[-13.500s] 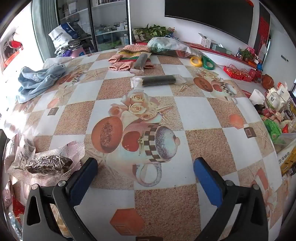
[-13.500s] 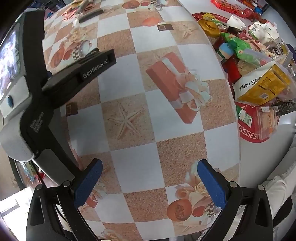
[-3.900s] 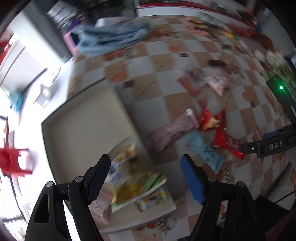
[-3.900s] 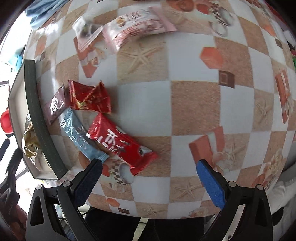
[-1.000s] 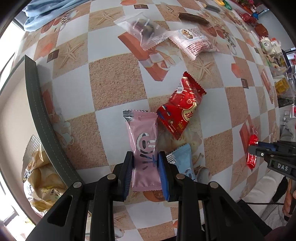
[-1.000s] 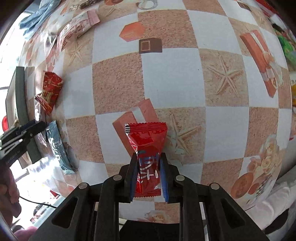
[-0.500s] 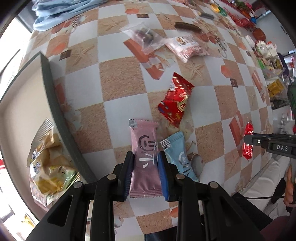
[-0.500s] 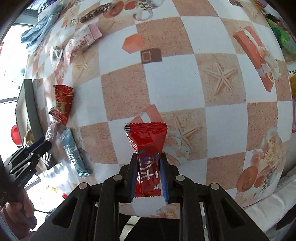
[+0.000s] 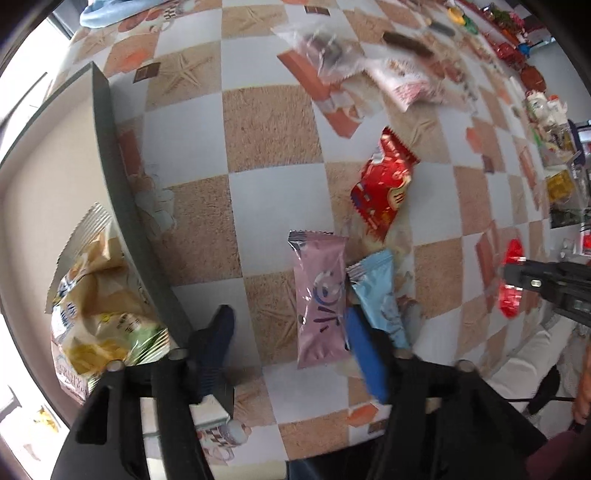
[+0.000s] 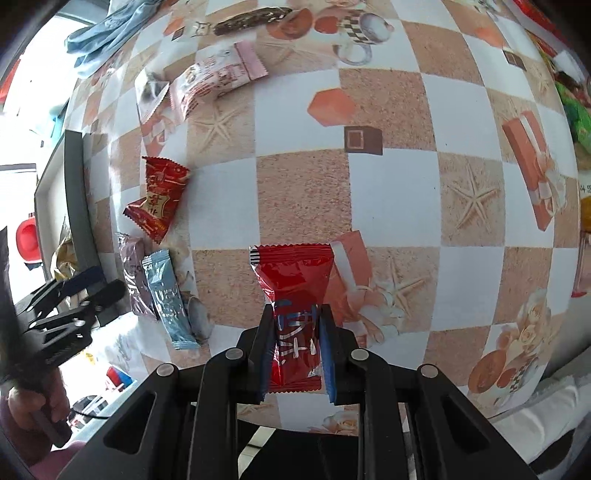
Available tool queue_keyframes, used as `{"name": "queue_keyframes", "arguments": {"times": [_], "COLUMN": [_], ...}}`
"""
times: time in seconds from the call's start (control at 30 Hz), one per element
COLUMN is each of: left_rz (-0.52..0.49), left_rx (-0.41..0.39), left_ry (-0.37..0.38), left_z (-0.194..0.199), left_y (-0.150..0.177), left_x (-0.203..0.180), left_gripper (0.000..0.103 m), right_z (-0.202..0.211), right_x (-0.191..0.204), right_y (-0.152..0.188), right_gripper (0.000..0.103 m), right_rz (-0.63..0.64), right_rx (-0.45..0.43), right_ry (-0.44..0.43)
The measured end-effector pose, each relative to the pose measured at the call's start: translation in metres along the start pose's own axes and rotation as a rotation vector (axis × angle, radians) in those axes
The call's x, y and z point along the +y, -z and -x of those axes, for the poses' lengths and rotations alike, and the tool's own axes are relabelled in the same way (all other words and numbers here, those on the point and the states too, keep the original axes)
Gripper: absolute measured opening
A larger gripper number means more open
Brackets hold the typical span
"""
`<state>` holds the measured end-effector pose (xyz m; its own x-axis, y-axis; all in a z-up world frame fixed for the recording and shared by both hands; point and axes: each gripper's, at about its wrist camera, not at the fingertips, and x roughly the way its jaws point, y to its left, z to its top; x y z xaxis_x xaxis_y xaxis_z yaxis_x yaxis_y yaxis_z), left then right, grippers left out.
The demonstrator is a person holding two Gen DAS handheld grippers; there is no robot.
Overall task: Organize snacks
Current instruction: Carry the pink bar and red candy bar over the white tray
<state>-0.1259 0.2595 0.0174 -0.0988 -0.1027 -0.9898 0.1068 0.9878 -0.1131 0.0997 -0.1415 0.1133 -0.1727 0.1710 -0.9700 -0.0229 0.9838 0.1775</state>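
My left gripper (image 9: 291, 332) is open above the table; the pink snack packet (image 9: 320, 295) lies flat between its jaws, close to the right finger (image 9: 364, 350). A light blue packet (image 9: 380, 295) lies beside it and a red packet (image 9: 384, 192) further ahead. My right gripper (image 10: 297, 332) is shut on a red snack packet (image 10: 293, 284), held above the table. The grey-rimmed box (image 9: 122, 192) at left holds yellow snack bags (image 9: 96, 306). The right gripper with its red packet also shows in the left wrist view (image 9: 511, 284).
More packets lie further off: a clear one (image 9: 325, 48), a pink-white one (image 9: 410, 85) and a dark bar (image 9: 406, 42). A blue cloth (image 10: 110, 29) lies at the far edge. Cluttered goods (image 9: 554, 147) line the right side. The left gripper shows in the right wrist view (image 10: 92, 288).
My left gripper has opened and let go of the pink packet, which now lies on the table. The right gripper still holds the red packet.
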Motion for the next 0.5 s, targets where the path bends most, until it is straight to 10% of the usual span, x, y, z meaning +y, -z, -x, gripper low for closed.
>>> {"name": "queue_keyframes", "arguments": {"times": [0.27,0.4,0.5], "left_rz": [-0.072,-0.154,-0.128], "left_rx": [0.019,-0.02,-0.018], "left_ry": [-0.106,-0.161,-0.119], "left_z": [-0.018,-0.015,-0.009], "left_y": [-0.007,-0.01,-0.01], "left_x": [-0.025,-0.046,-0.042], "left_gripper": [0.069,0.031,0.027], "right_z": [-0.006,-0.005,-0.001], "right_x": [-0.001,0.001,0.003], "right_y": [0.009,0.011,0.009], "right_gripper": [0.023,0.023,0.023], "right_rz": [-0.007,-0.004,0.004], "right_rx": [0.002,-0.006,-0.015], "right_ry": [0.024,0.028,0.024]}}
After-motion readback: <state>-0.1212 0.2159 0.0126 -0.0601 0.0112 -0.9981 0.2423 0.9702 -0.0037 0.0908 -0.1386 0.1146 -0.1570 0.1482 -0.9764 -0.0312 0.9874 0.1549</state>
